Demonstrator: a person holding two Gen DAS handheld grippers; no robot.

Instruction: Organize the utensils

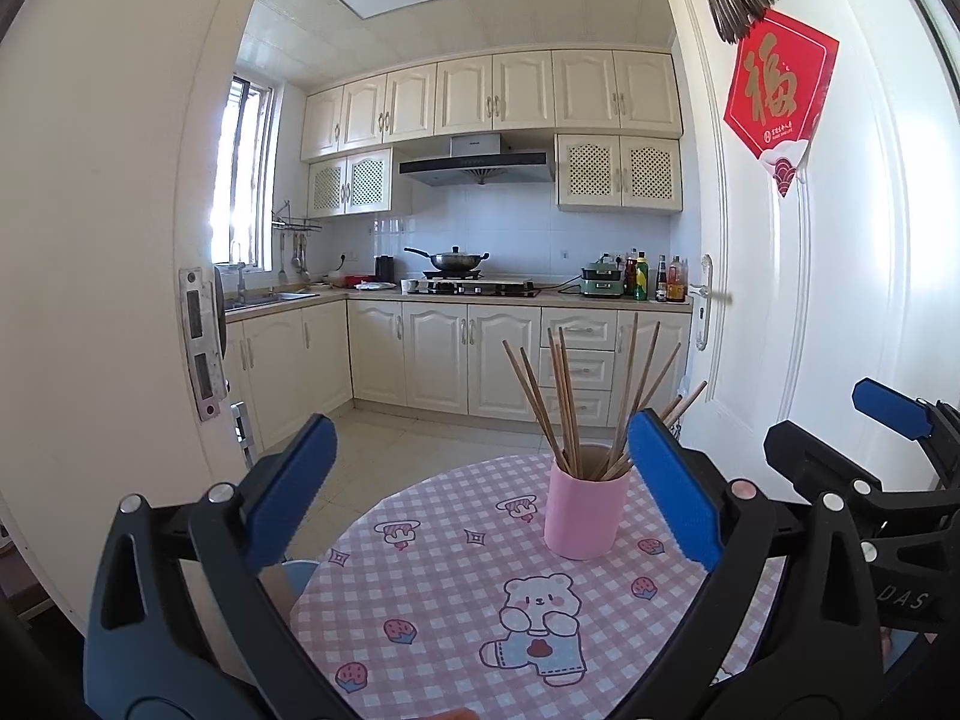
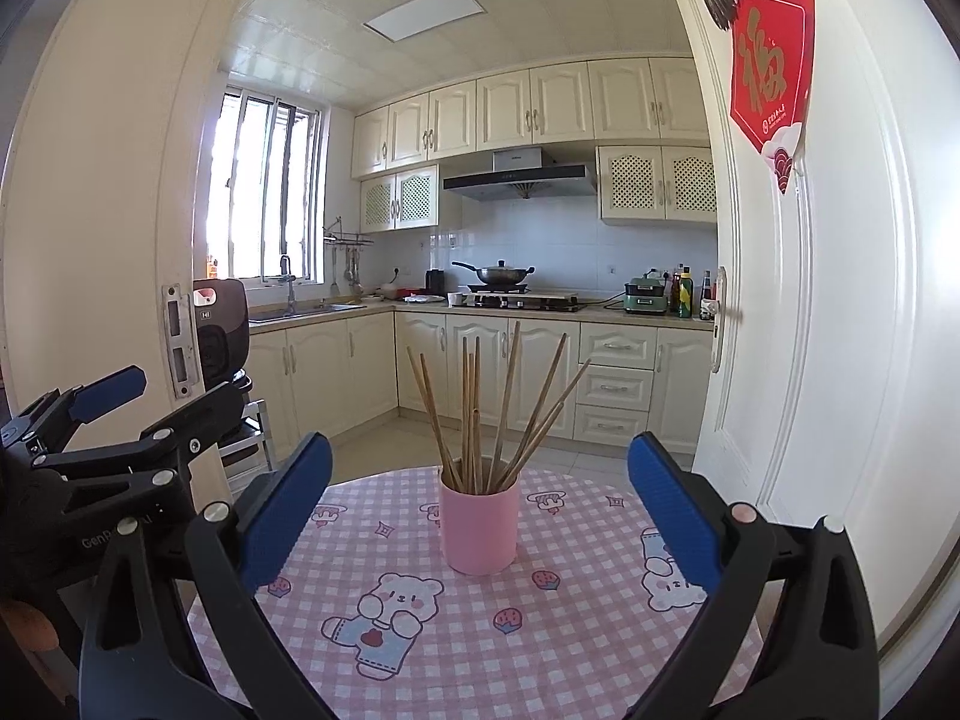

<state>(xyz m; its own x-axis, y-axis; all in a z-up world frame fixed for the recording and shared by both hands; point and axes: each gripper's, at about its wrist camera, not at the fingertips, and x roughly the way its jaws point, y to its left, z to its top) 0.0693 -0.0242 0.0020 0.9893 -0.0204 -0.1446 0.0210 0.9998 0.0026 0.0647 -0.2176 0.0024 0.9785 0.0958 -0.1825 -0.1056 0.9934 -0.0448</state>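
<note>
Both tools idle over the counter. Left tool (image 1: 480, 486) spread wide, blue pads (image 1: 294, 486) holding nothing; right tool (image 2: 480, 501) likewise wide and holding nothing. Pink cup (image 2: 479, 525) stands upright on the round counter (image 2: 570, 630), which carries a pink checked cloth printed with bears and strawberries. Cup sits toward the far half of the counter, centred between the right tool's fingers in the right wrist view; in the left wrist view the same cup (image 1: 585, 507) is just beside the left tool's right pad, which overlaps its rim edge in frame — can't tell if touching. Wooden chopsticks (image 2: 480, 414) are all in the cup, fanned out and leaning in different directions, tips sticking well above the rim; from the left view the chopsticks (image 1: 564, 402) show the same spread, a couple leaning far right behind the pad. Each tool shows at the edge of the other's view: right tool (image 1: 864, 438) at the right edge of the left view, left tool (image 2: 138, 405) at the left edge of the right view, both apart from the cup. Open white door (image 2: 810, 300) to the right, kitchen cabinets (image 2: 510, 372) behind.
</note>
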